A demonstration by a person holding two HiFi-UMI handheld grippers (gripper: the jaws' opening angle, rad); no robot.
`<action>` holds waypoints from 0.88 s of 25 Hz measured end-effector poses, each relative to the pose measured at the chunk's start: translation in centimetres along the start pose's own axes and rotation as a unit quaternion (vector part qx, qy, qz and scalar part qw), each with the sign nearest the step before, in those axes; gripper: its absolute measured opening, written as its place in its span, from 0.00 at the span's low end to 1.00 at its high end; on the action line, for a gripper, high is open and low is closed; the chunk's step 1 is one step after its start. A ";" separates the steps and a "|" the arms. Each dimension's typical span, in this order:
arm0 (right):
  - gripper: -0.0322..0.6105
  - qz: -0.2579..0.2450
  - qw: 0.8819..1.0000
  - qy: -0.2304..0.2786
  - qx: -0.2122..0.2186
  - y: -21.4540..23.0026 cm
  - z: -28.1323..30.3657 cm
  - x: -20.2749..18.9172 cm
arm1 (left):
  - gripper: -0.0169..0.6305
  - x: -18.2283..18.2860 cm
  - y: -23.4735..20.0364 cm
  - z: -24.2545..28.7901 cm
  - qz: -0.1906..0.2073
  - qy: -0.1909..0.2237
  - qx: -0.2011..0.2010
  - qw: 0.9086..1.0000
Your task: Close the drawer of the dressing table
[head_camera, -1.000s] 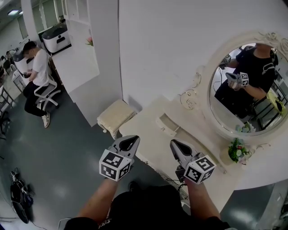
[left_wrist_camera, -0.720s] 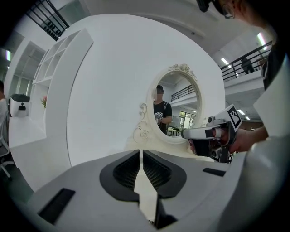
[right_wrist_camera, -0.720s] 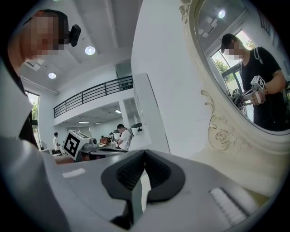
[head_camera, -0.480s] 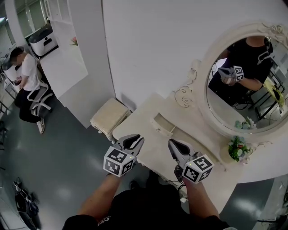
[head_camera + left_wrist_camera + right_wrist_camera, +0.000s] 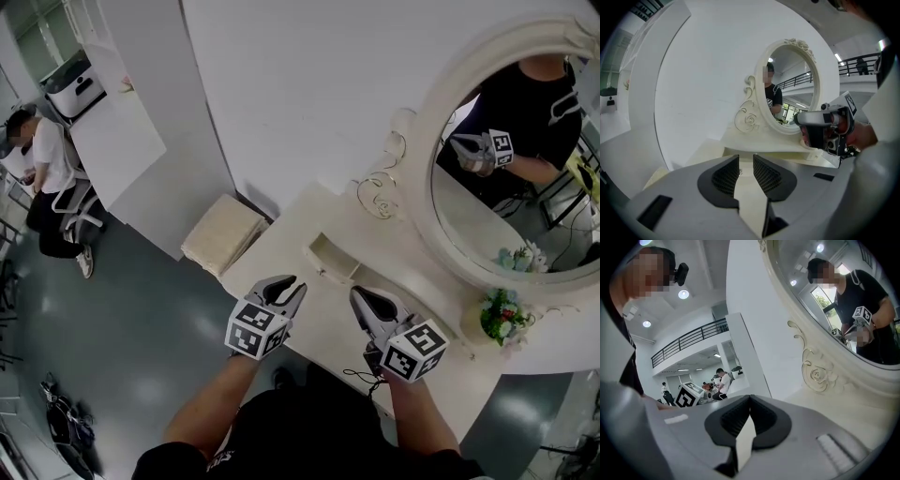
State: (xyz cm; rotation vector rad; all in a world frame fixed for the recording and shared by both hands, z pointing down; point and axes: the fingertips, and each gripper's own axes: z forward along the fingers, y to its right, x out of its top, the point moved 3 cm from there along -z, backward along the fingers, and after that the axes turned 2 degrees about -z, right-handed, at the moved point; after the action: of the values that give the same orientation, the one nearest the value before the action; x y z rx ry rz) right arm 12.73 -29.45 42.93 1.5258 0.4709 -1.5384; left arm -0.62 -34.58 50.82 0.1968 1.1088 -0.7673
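The cream dressing table [image 5: 281,246] stands against the white wall, and a small drawer [image 5: 330,255] at the foot of its mirror stands pulled out. My left gripper [image 5: 286,291] hovers over the table's near edge, short of the drawer. Its jaws are opening and nothing is between them; in the left gripper view [image 5: 746,161] a narrow gap shows between the pads. My right gripper [image 5: 361,298] hangs beside it over the tabletop, shut and empty, its pads meeting in the right gripper view [image 5: 750,401].
An oval mirror [image 5: 506,187] in a carved frame reflects the person and a gripper. A small flower pot [image 5: 504,314] sits at the table's right. A cream stool [image 5: 221,232] stands left of the table. A person sits far left [image 5: 42,178].
The left gripper's jaws have gone from shut to parted. Both grippers have moved forward and down over the table's near edge, and the head view has swung closer to the table.
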 end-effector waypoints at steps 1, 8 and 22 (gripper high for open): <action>0.07 0.003 1.000 -0.002 0.001 0.3 0.1 -0.1 | 0.15 -0.3 -0.1 0.7 -0.001 -0.007 -0.002 1.000; 0.07 0.025 1.000 -0.011 0.002 2.5 0.2 -1.2 | 0.16 -2.1 -0.6 4.9 -0.002 -0.043 0.004 0.999; 0.07 0.017 0.999 -0.048 0.007 4.1 1.4 -3.9 | 0.19 -6.0 -2.0 10.4 0.003 -0.110 0.001 0.994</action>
State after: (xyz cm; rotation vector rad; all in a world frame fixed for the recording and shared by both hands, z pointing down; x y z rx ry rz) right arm 14.48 -31.51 48.10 1.4554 0.3782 -1.5834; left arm 4.38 -38.58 61.18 0.1133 0.8986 -0.7653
